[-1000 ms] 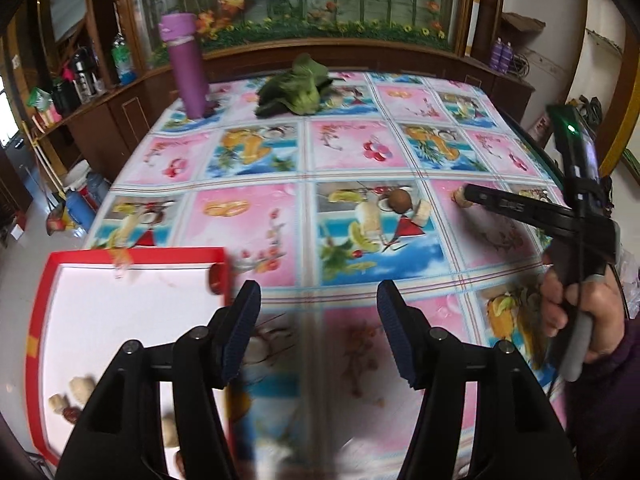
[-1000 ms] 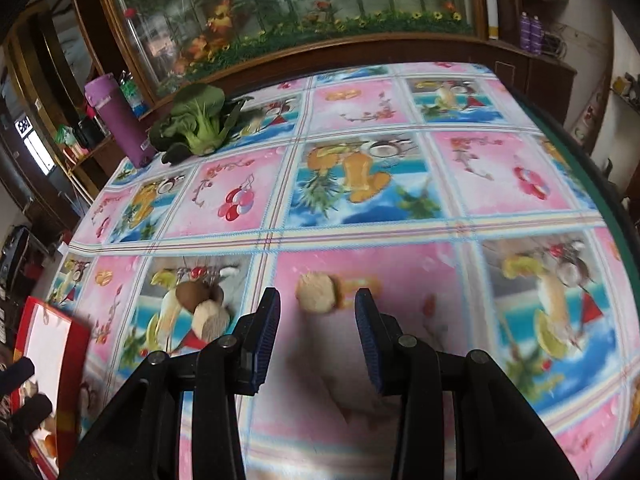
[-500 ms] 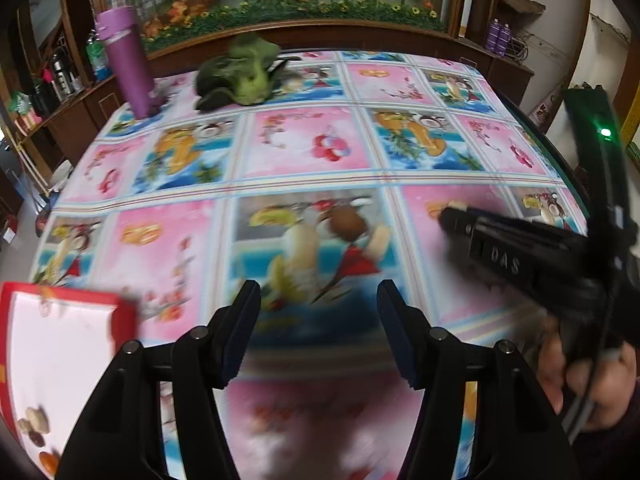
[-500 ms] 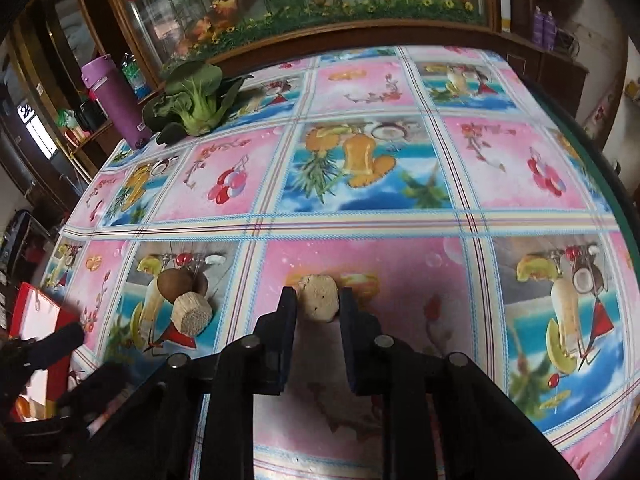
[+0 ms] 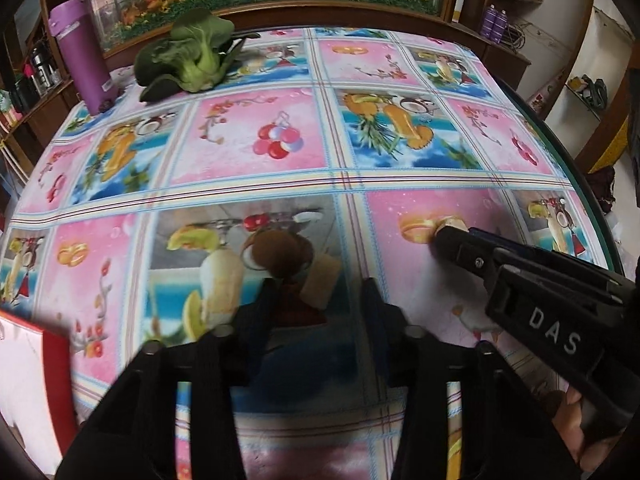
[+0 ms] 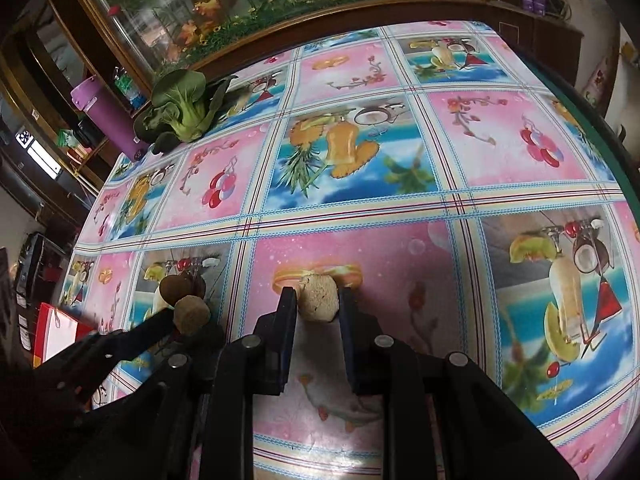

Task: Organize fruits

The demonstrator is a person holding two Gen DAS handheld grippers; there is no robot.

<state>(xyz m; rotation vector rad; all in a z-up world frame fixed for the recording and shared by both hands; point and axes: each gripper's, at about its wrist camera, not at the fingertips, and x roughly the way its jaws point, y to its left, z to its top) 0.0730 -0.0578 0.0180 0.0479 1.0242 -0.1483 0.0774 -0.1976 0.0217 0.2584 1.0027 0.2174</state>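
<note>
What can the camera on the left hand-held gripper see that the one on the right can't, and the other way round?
Only the left view shows the person's fingers on the right hand-held gripper.

Only the right view shows the pale fruit squeezed between that gripper's fingers, head on, and the left hand-held gripper reaching beside the tan fruit.

Both show the purple bottle, the leafy greens and the red tray.

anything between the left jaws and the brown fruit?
Nothing but bare patterned tablecloth. In the left wrist view the open left gripper points straight at the round brown fruit, a tan cut piece beside it.
</note>
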